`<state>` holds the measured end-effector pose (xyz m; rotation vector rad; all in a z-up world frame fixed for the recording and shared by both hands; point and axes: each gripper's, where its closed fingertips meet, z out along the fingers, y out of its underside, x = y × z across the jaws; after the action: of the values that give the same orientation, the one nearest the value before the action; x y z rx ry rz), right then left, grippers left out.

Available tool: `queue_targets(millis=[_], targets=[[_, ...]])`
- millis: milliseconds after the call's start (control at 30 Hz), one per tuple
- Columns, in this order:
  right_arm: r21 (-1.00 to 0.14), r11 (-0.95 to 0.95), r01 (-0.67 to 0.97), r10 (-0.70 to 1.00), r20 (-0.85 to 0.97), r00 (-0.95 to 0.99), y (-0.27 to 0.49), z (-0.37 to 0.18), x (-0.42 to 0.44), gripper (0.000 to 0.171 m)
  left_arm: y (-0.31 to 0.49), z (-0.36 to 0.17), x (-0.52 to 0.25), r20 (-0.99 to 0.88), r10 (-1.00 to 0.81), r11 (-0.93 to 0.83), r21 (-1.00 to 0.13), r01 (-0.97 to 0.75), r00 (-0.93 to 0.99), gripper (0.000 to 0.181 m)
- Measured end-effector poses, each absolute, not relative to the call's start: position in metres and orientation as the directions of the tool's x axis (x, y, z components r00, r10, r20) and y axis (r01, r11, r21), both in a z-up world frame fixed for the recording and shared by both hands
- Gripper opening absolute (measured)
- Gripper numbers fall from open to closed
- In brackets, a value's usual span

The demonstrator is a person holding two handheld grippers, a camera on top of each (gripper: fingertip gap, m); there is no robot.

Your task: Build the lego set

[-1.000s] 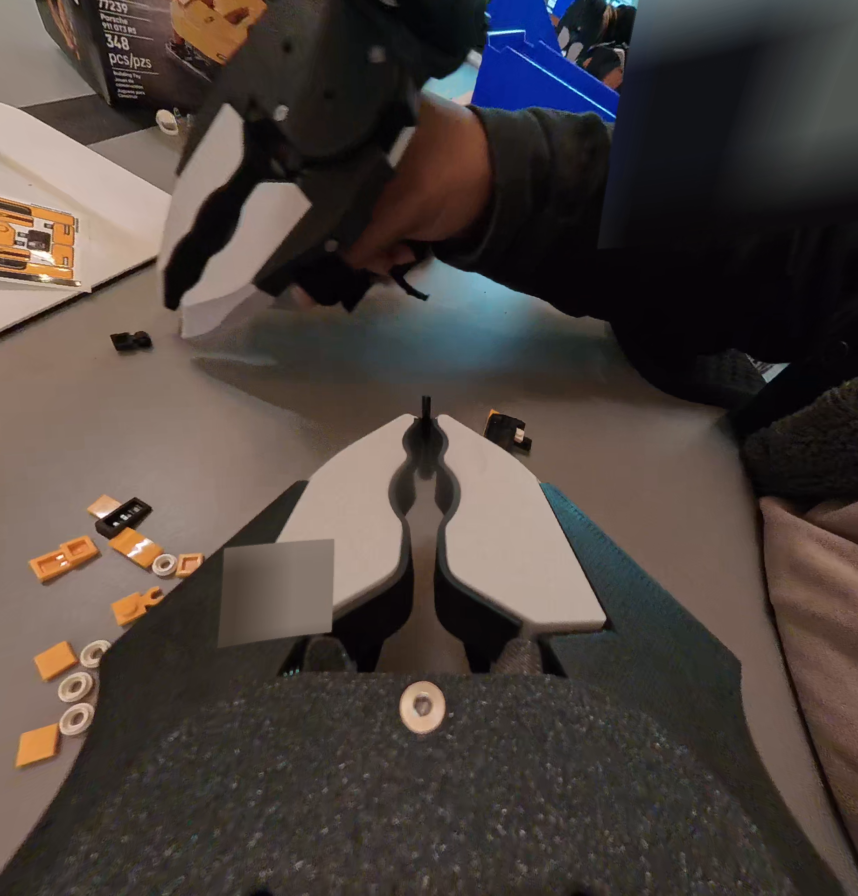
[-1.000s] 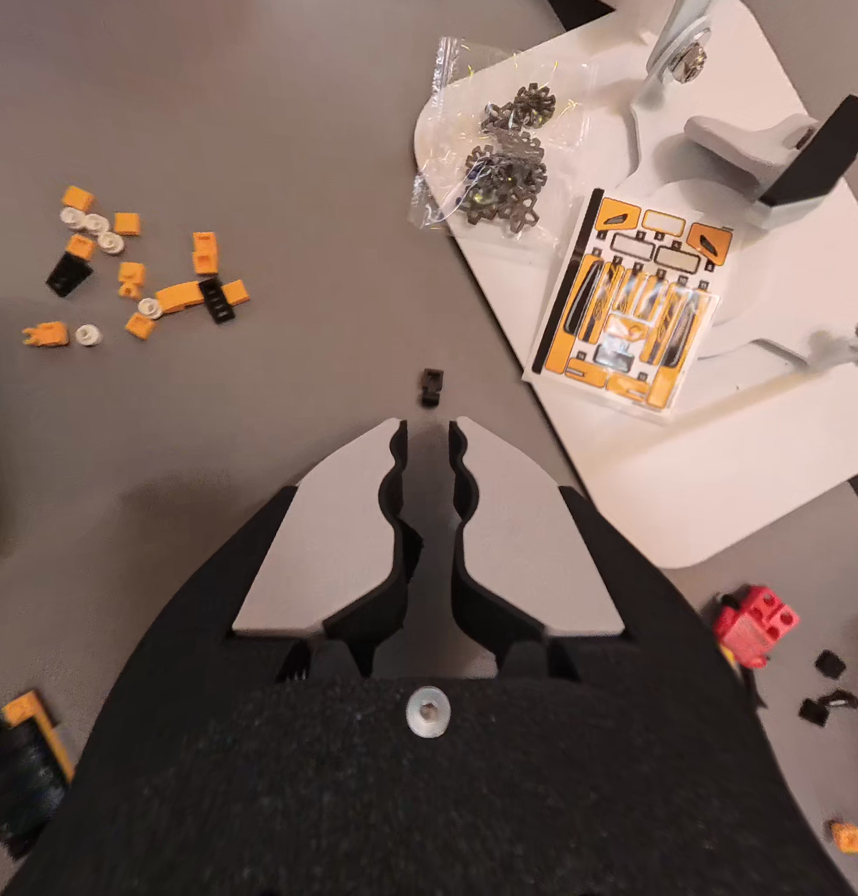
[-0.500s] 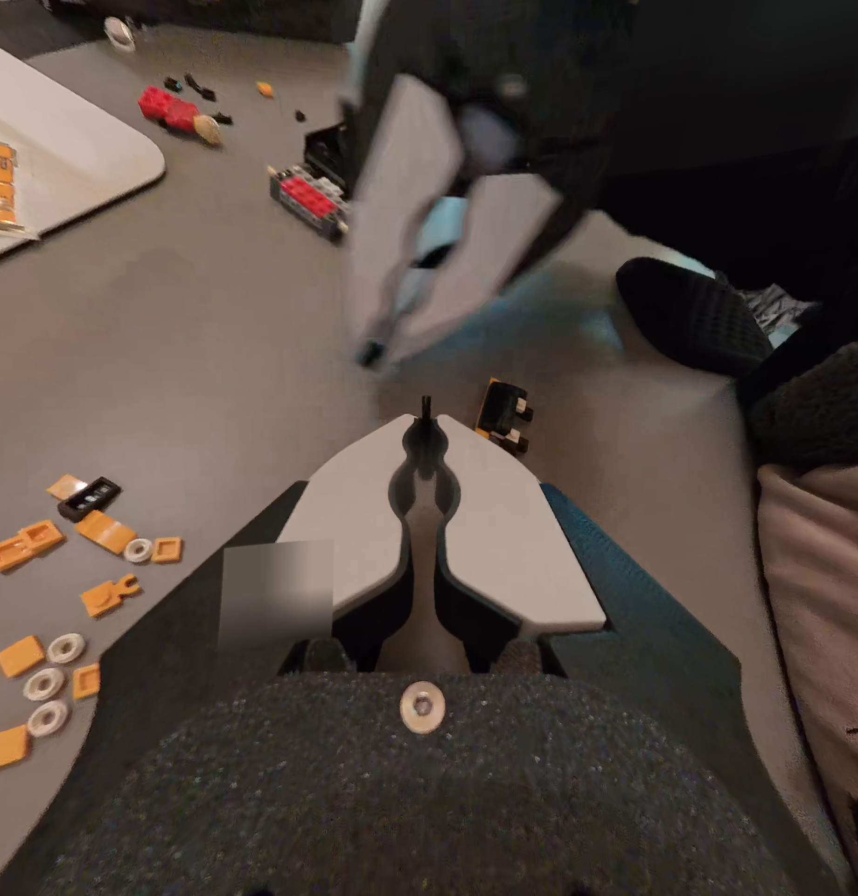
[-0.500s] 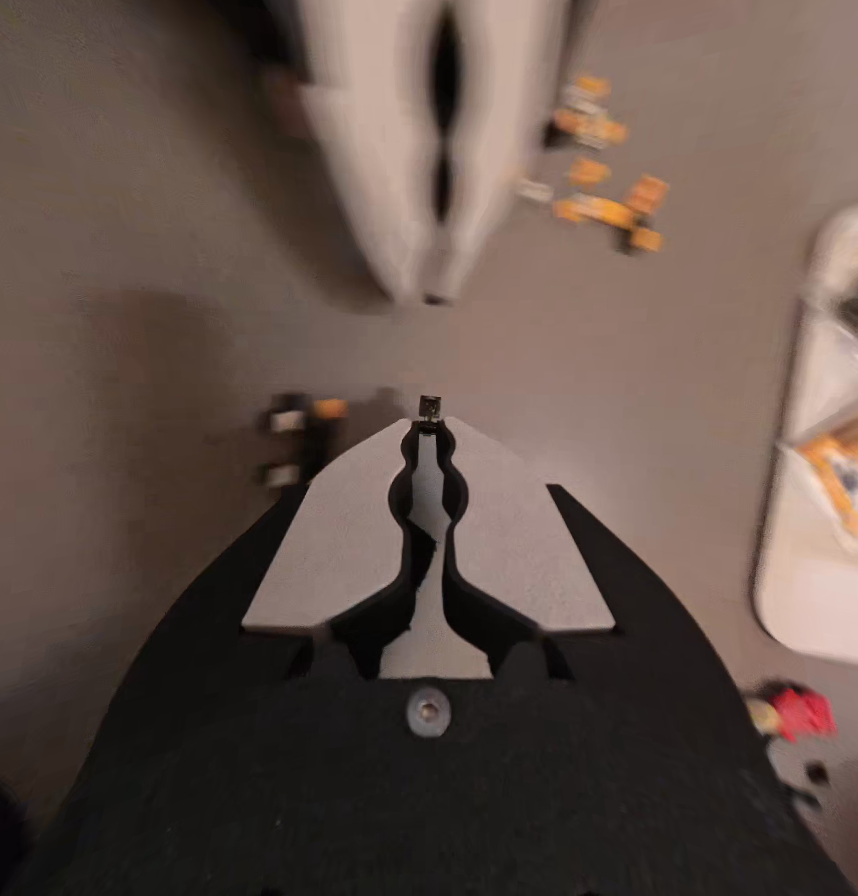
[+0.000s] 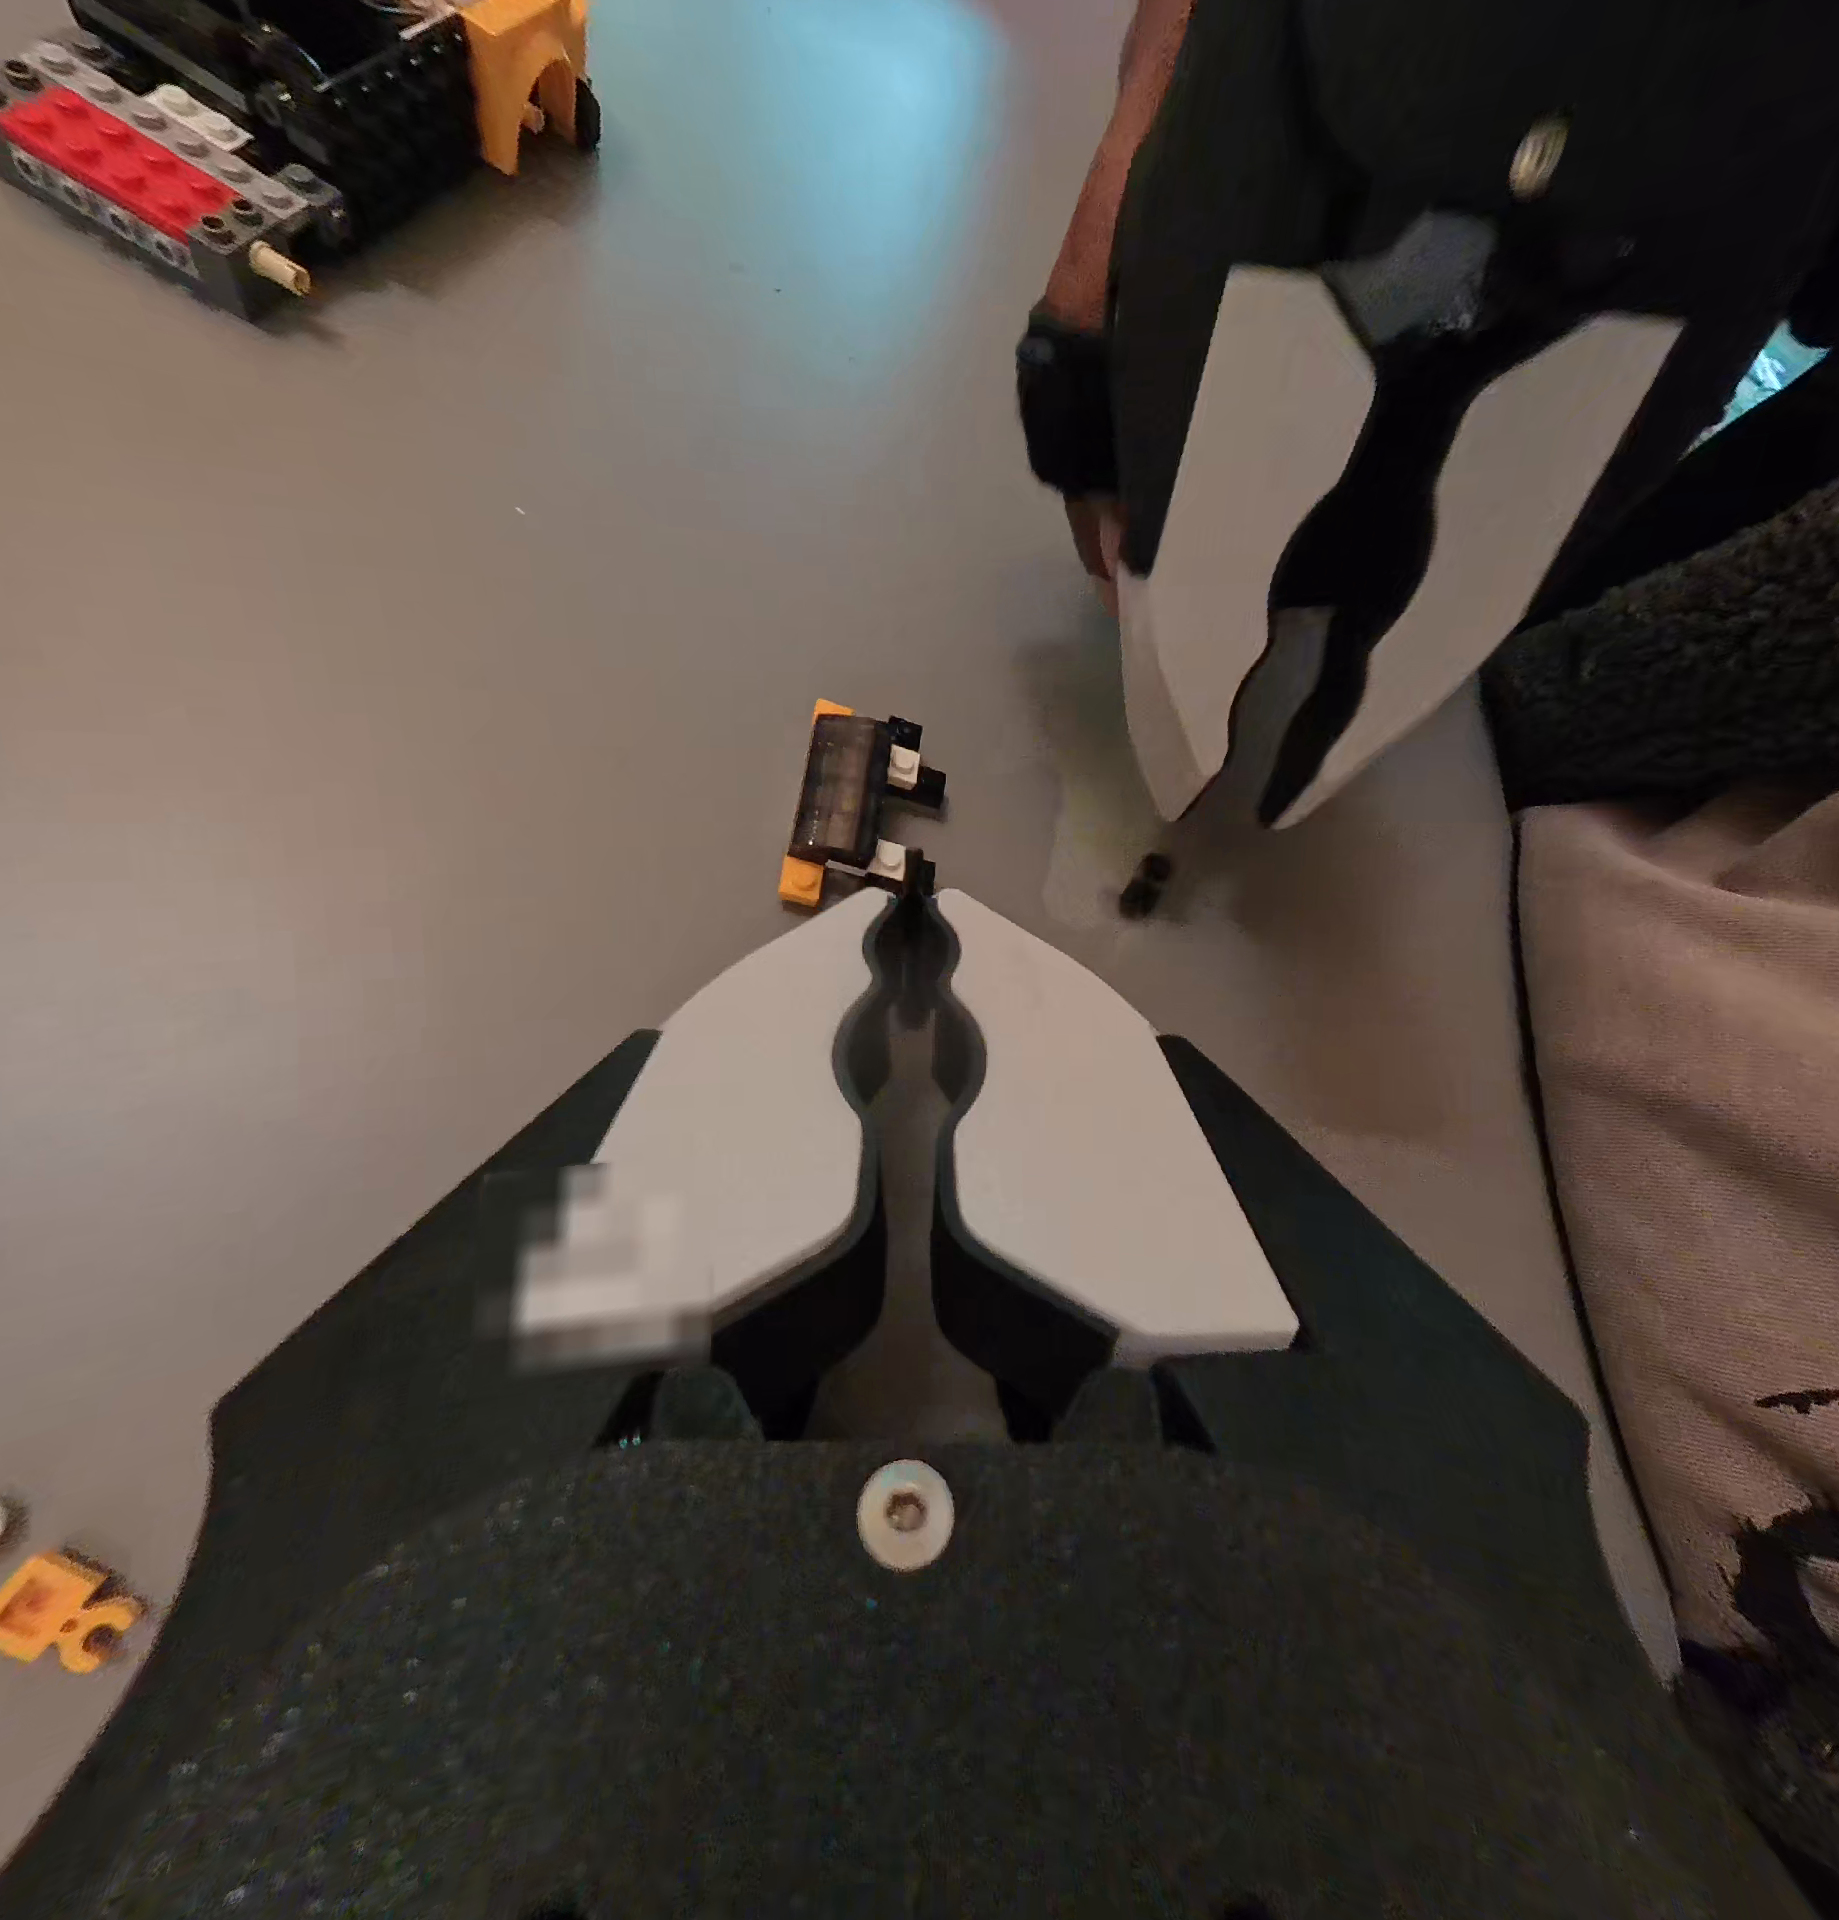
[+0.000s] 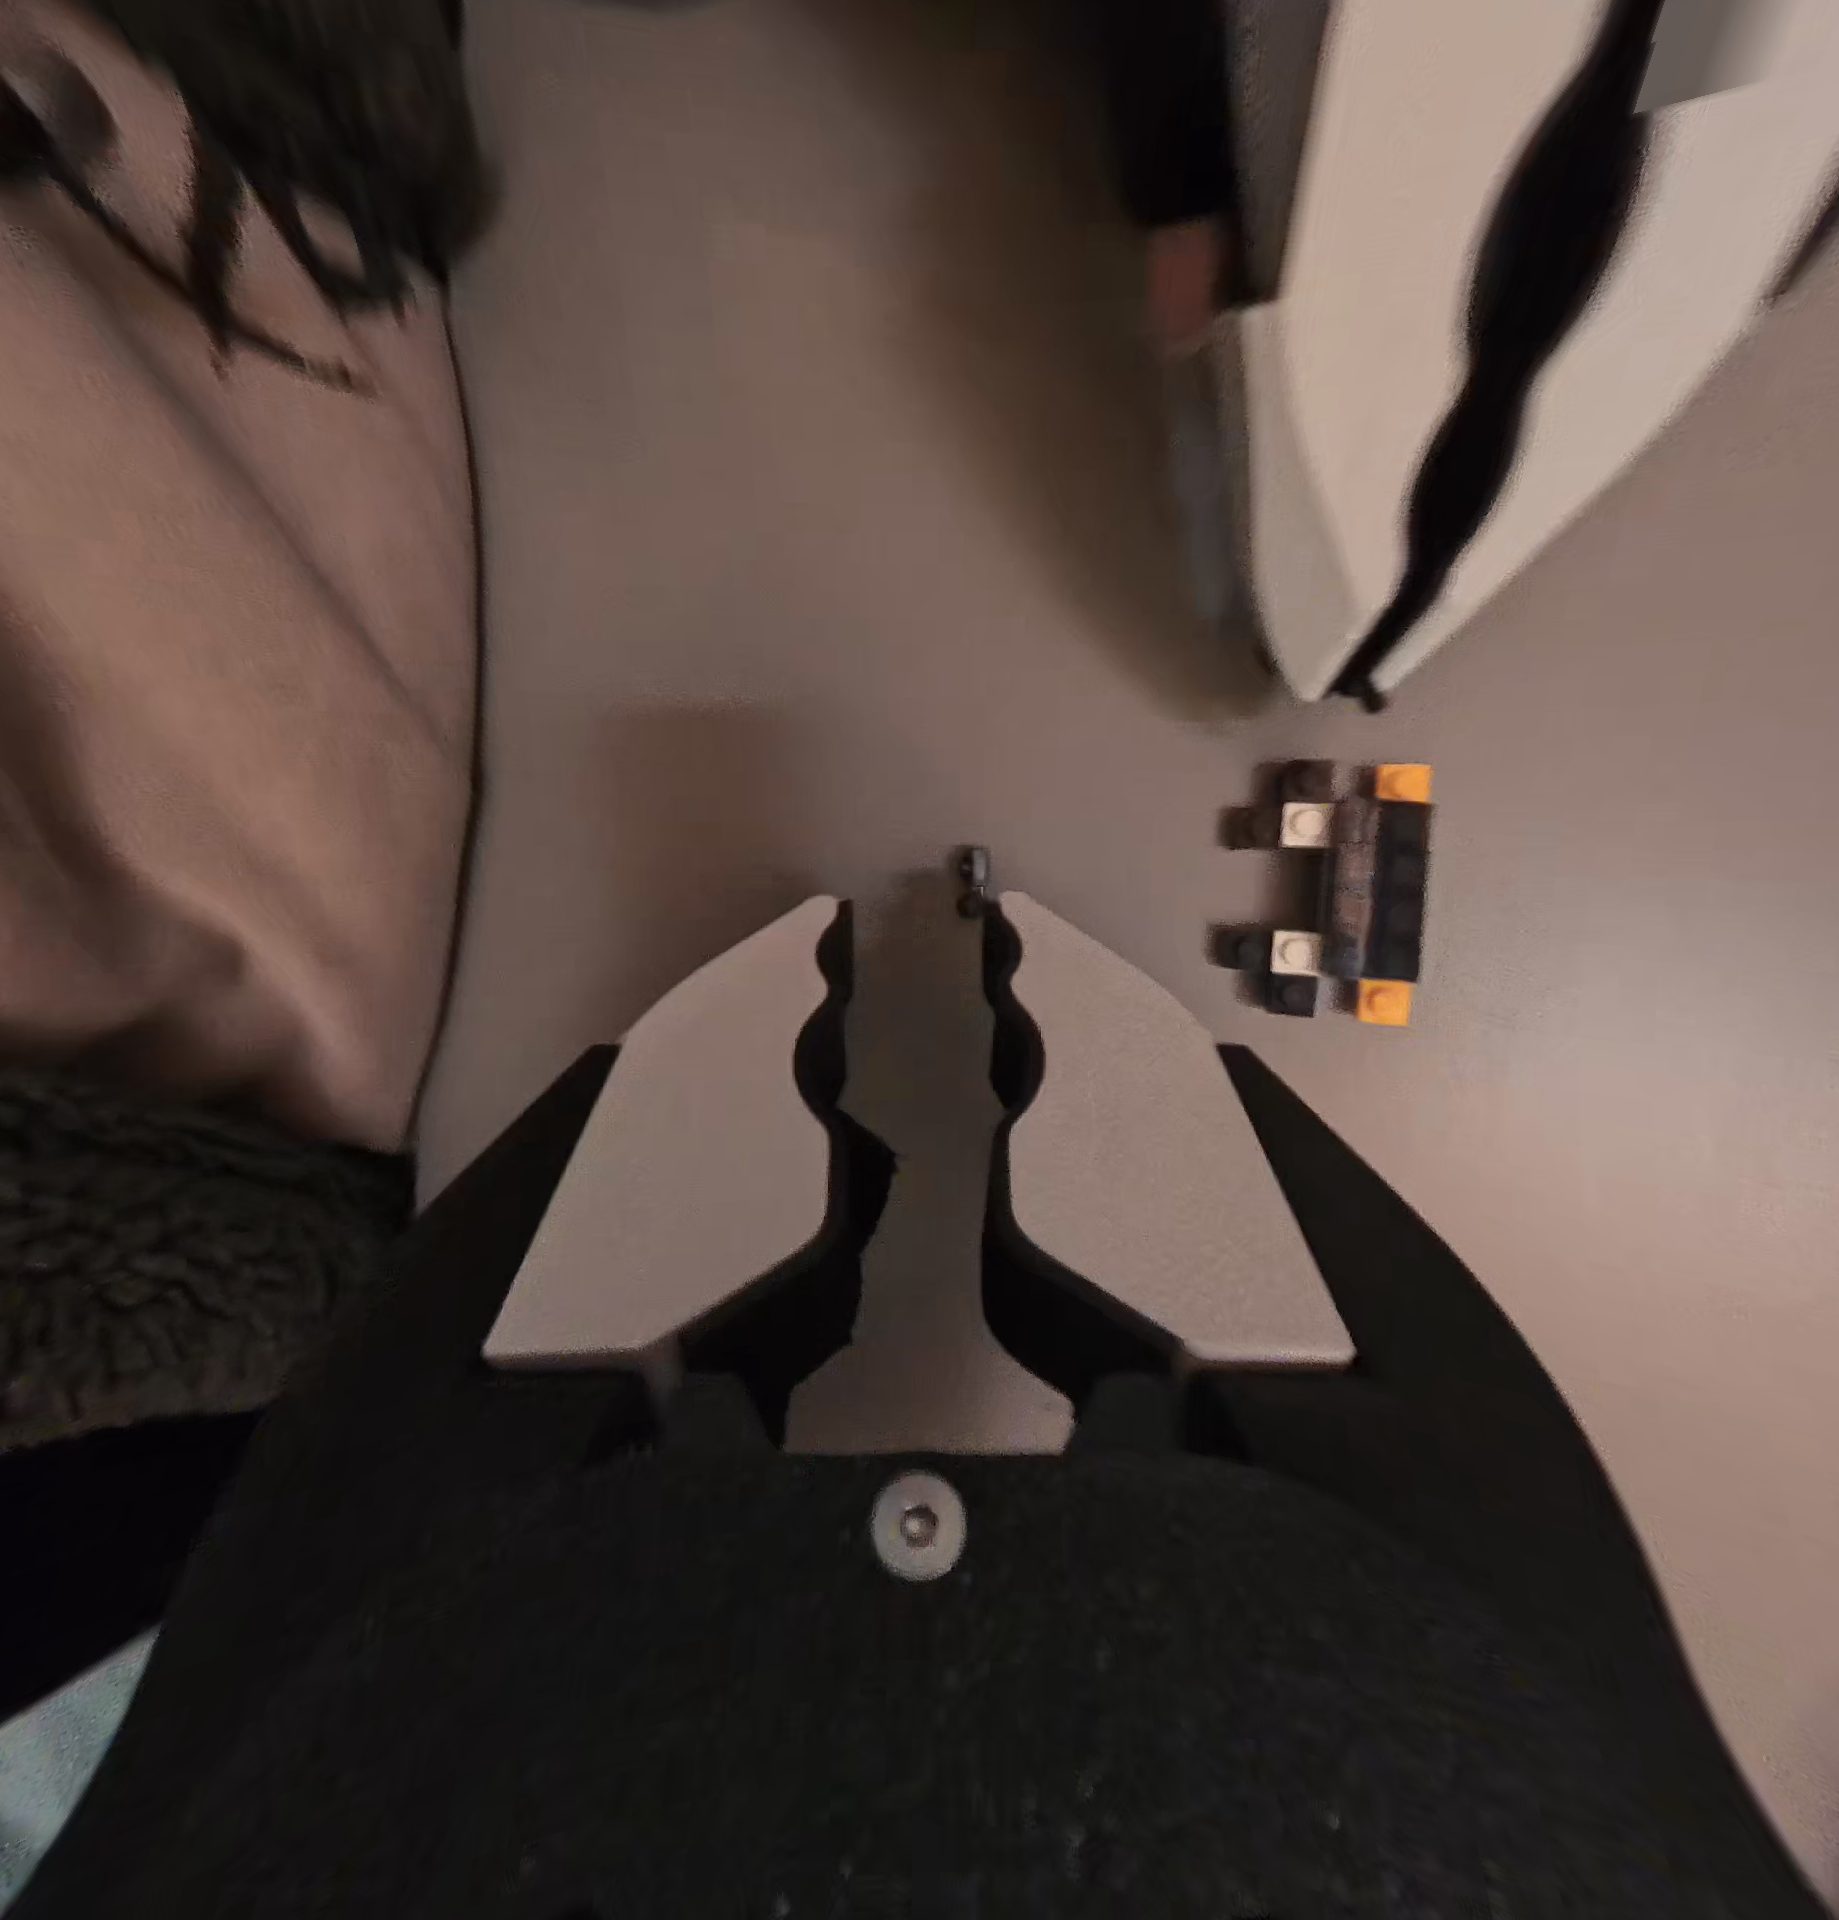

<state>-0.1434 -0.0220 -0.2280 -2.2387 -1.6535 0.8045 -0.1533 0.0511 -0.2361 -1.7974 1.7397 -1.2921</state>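
Note:
My left gripper is shut on a thin black pin that sticks out past its tips. Just beyond it on the grey table lies a small subassembly of orange, black and white pieces. My right gripper is open, and a tiny black piece sits by its right fingertip, outside any grip. In the left wrist view the right gripper hovers to the right of the subassembly, with the black piece on the table under its tips. In the right wrist view the subassembly lies to the right, and the left gripper is just above it.
A partly built car of black, red, grey and orange bricks stands at the far left. Loose orange and white pieces lie at the near left. A person's beige cloth and dark fleece border the right side.
My right gripper shut on the tiny black piece, carried it beside the subassembly and has opened, letting it go. My left gripper, still shut on its pin, has moved up to the subassembly.

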Motion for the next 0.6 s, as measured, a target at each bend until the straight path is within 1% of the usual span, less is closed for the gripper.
queue_targets(millis=[33, 100, 200, 233, 300, 433, 533, 600], targets=[[-0.532, -0.357, 0.768, 0.930, -0.283, 0.236, -0.019, -0.223, -0.142, 0.027, 0.051, -0.236, -0.153, 0.378, -0.913, -0.207, -0.755, -0.622, -0.155, 0.002], [-0.555, -0.396, 0.732, 0.918, -0.270, 0.291, -0.016, -0.221, -0.135, 0.026, 0.050, -0.237, -0.154, 0.384, -0.910, -0.209, -0.751, -0.626, -0.157, 0.002], [-0.599, -0.358, 0.716, 0.933, -0.191, 0.306, -0.019, -0.230, -0.131, 0.019, 0.049, -0.238, -0.154, 0.385, -0.908, -0.203, -0.746, -0.634, -0.163, 0.002], [-0.600, -0.344, 0.722, 0.936, -0.157, 0.316, -0.019, -0.236, -0.130, 0.016, 0.048, -0.238, -0.155, 0.386, -0.908, -0.202, -0.744, -0.637, -0.163, 0.002], [-0.583, -0.337, 0.739, 0.932, -0.095, 0.351, -0.015, -0.249, -0.127, 0.017, 0.048, -0.240, -0.155, 0.390, -0.907, -0.203, -0.739, -0.643, -0.161, 0.002], [-0.594, -0.427, 0.682, 0.884, -0.117, 0.452, -0.016, -0.256, -0.134, 0.019, 0.047, -0.242, -0.155, 0.391, -0.906, -0.202, -0.733, -0.649, -0.160, 0.002], [-0.595, -0.488, 0.639, 0.827, -0.080, 0.557, -0.013, -0.258, -0.137, 0.018, 0.047, -0.242, -0.155, 0.395, -0.904, -0.204, -0.731, -0.651, -0.161, 0.002], [-0.606, -0.494, 0.623, 0.800, -0.036, 0.599, -0.012, -0.258, -0.141, 0.017, 0.047, -0.242, -0.155, 0.396, -0.904, -0.203, -0.731, -0.652, -0.163, 0.002]])
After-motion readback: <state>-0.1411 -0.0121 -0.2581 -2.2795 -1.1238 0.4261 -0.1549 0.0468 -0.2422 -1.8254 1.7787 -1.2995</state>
